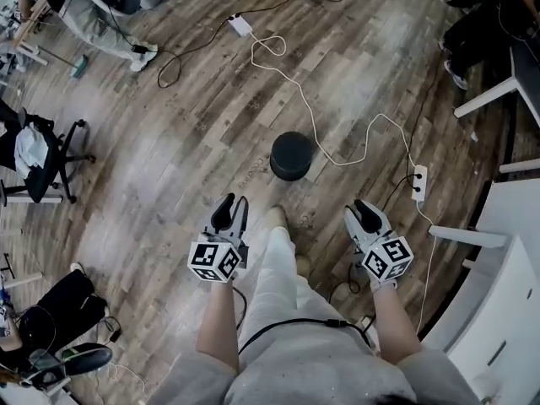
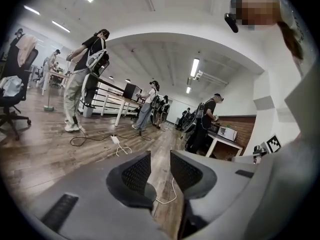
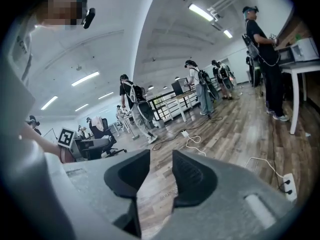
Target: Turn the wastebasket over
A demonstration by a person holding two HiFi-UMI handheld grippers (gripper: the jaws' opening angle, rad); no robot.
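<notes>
The wastebasket [image 1: 291,155] is a small black round bin standing on the wooden floor, seen from above in the head view, with a dark flat round face on top. My left gripper [image 1: 234,202] hangs nearer than the bin and to its left, open with nothing between its fingers [image 2: 136,173]. My right gripper [image 1: 364,209] is nearer than the bin and to its right, also open and empty, with floor showing between its fingers [image 3: 192,171]. Both are well apart from the bin. Neither gripper view shows the bin.
A white cable [image 1: 337,154] runs past the bin's right side to a power strip [image 1: 419,182]; another strip [image 1: 240,25] lies farther off. A black office chair [image 1: 38,154] stands left, white desks [image 1: 506,243] right. My own legs [image 1: 278,268] are below. Several people stand about.
</notes>
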